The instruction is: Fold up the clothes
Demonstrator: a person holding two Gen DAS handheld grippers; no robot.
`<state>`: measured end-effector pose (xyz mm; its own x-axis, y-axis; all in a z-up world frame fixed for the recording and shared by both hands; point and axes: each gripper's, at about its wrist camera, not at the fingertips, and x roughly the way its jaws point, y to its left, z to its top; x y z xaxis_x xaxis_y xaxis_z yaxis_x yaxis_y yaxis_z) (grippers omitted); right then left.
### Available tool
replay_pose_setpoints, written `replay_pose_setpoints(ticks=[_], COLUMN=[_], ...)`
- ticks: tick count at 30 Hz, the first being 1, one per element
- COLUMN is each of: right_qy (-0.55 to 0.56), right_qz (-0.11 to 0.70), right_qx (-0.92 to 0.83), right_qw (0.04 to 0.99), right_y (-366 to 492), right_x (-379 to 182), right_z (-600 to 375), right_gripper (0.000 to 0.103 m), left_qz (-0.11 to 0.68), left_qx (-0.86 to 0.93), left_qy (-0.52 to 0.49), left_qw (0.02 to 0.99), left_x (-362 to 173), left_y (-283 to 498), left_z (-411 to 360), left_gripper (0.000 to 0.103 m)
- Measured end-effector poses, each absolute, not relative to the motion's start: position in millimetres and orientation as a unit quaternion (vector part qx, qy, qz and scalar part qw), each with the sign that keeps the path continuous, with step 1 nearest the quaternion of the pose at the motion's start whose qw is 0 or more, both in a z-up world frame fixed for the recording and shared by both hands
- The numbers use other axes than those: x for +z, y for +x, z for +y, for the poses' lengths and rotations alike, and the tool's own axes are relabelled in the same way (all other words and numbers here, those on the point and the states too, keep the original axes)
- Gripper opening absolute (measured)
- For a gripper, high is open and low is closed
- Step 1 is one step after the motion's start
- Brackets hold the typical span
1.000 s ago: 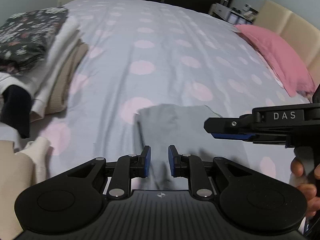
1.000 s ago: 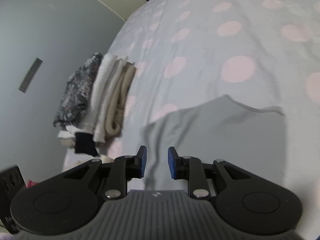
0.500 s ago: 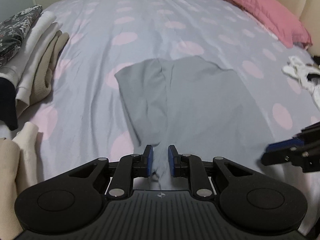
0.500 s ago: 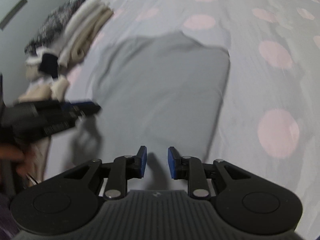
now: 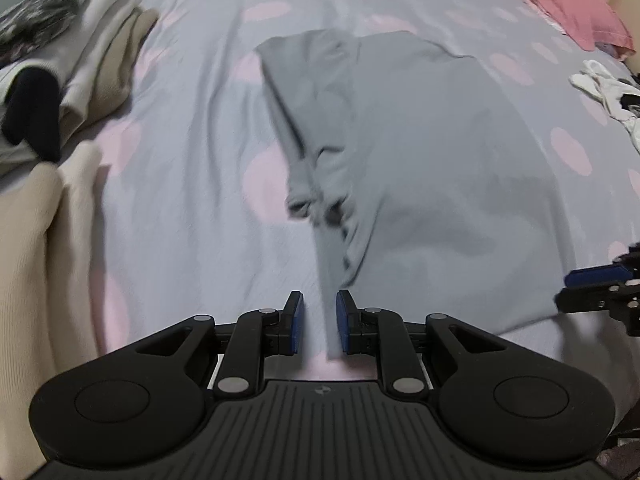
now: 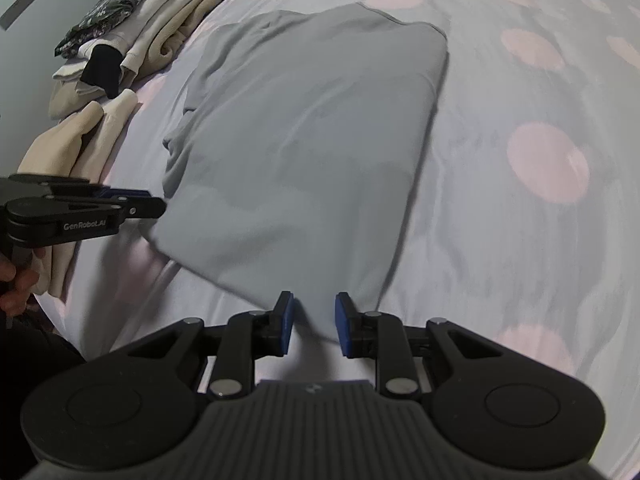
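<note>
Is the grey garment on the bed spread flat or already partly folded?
Partly folded: the grey garment has its left side doubled inward and bunched.

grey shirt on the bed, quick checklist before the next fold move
1. Grey cotton shirt lies flat on the dotted bedsheet: not ok, its left side is bunched and wrinkled.
2. Left hand-held gripper over the near hem: ok, the hem's edge sits between its pads.
3. Right hand-held gripper over the near corner: ok.
4. Either gripper actually pinching cloth: cannot tell.
5. Stack of folded cream and floral clothes apart from the shirt: ok.
</note>
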<state>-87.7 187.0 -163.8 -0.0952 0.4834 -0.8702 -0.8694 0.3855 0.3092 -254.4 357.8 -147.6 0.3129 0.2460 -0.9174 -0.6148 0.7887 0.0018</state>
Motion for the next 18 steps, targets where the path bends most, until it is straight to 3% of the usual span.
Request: replay_pose_setpoints(ticks=[8, 9, 12, 18], right_qy=[-0.143, -0.136, -0.098, -0.041], right_qz=[0.516, 0.512, 0.499, 0.517], right_qx=[0.502, 0.498, 0.487, 0.472], right_qw=[0.679, 0.687, 0.710, 0.713], right_y=[-96, -96, -89, -63], right_x=[-158, -157, -156, -165], right_z=[152, 147, 133, 120], right_gripper=[0.032, 0.034, 0.039, 0.039], left_qz=[0.483, 0.469, 0.424, 0.431], left_qx=[0.301, 0.300, 0.298, 0.309], left_qy=[-0.201, -0.208, -0.234, -0.245], left_qw=[0.797, 0.804, 0.823, 0.812], left_x=[-131, -128, -119, -129], left_y=[-274, -275, -276, -270], left_z=[342, 340, 332, 330], left_gripper=[0.016, 0.021, 0.056, 0.057])
